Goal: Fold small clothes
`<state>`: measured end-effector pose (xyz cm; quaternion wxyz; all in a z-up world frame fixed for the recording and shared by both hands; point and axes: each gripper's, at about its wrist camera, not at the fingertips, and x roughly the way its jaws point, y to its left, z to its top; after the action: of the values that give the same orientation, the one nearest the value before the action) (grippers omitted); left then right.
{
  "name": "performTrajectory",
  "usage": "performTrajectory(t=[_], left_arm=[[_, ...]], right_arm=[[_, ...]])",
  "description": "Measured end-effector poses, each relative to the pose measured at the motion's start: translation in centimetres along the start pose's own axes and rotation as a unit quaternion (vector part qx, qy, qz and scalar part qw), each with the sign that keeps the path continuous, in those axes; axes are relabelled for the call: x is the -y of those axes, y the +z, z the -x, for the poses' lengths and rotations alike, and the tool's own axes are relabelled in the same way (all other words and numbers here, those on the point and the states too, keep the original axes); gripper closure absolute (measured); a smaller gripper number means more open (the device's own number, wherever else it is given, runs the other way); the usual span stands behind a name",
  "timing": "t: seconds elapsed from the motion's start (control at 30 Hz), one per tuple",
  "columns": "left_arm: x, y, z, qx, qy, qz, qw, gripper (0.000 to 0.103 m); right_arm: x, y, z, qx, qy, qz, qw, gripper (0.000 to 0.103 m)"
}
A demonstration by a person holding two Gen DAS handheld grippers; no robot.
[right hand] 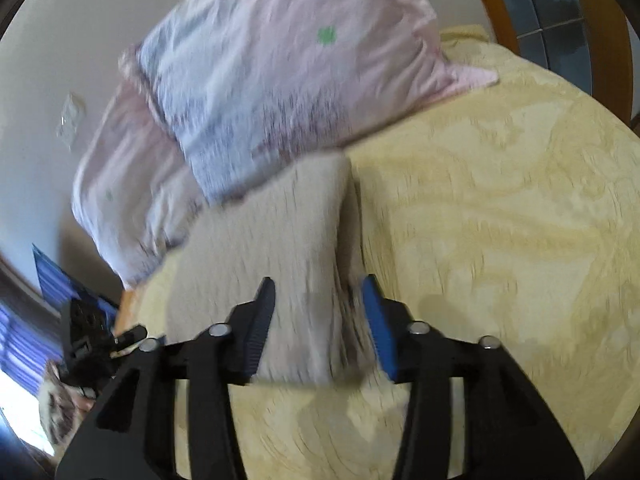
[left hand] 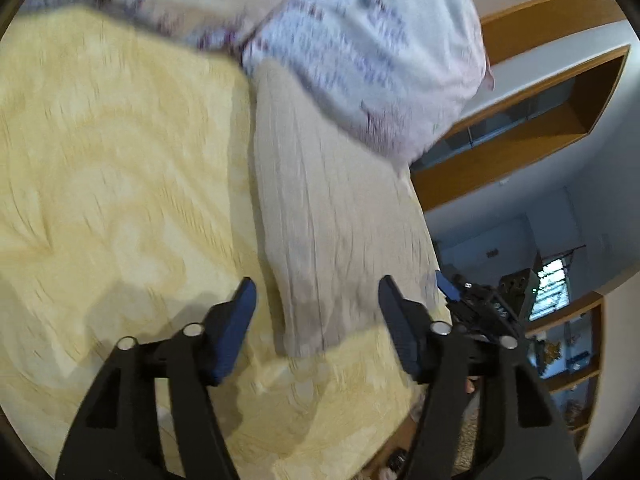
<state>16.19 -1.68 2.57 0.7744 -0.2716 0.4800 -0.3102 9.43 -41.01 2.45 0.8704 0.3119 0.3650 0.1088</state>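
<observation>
A beige ribbed garment lies folded in a long strip on the yellow bedspread. My left gripper is open, its fingers on either side of the garment's near end, not closed on it. In the right wrist view the same garment runs from the pillows toward me. My right gripper is open, with the garment's near end between its fingers. The other gripper shows at the right edge of the left wrist view and at the left edge of the right wrist view. Both views are motion-blurred.
Two pale pink-and-blue patterned pillows lie at the head of the bed, touching the garment's far end. A wooden headboard and shelves stand beyond the bed edge. The bedspread stretches wide to the right.
</observation>
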Motion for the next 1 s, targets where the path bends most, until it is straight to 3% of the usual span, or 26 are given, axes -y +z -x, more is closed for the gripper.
performTrajectory(t=[0.17, 0.27, 0.4, 0.53, 0.7, 0.73, 0.77, 0.8, 0.87, 1.0], left_arm=[[-0.1, 2.6, -1.4, 0.001, 0.011, 0.009, 0.9999, 0.036], [0.1, 3.4, -2.8, -0.008, 0.026, 0.004, 0.9996, 0.034], [0.1, 4.1, -3.8, -0.005, 0.025, 0.005, 0.9997, 0.030], [-0.2, 4.4, -4.6, -0.009, 0.029, 0.005, 0.9995, 0.027], [-0.8, 4.9, -5.4, -0.012, 0.014, 0.024, 0.9995, 0.027], [-0.9, 5.1, -5.5, -0.012, 0.009, 0.026, 0.9995, 0.026], [-0.9, 5.2, -5.6, -0.011, 0.006, 0.027, 0.9996, 0.026], [-0.9, 5.4, -5.7, -0.010, 0.005, 0.027, 0.9996, 0.026], [-0.8, 5.6, -5.9, -0.010, 0.003, 0.028, 0.9996, 0.026], [-0.6, 6.0, -6.3, -0.011, 0.006, 0.023, 0.9996, 0.026]], right_arm=[[0.7, 2.7, -3.5, -0.022, 0.027, -0.032, 0.999, 0.056], [0.1, 3.2, -5.3, -0.039, 0.027, -0.021, 0.999, 0.093], [0.2, 3.8, -4.2, 0.005, 0.010, -0.004, 1.000, 0.094], [2.0, 2.7, -6.4, -0.027, -0.032, -0.021, 0.999, 0.094], [2.5, 2.9, -6.7, -0.036, -0.026, -0.036, 0.998, 0.094], [2.4, 3.2, -6.3, -0.034, -0.019, -0.037, 0.999, 0.092], [2.4, 3.3, -5.9, -0.031, -0.010, -0.043, 0.999, 0.081], [2.4, 3.5, -5.5, -0.032, -0.002, -0.050, 0.998, 0.061], [2.4, 3.9, -5.1, -0.026, 0.014, -0.059, 0.998, 0.038], [2.9, 4.4, -5.7, -0.039, 0.011, -0.074, 0.996, 0.037]])
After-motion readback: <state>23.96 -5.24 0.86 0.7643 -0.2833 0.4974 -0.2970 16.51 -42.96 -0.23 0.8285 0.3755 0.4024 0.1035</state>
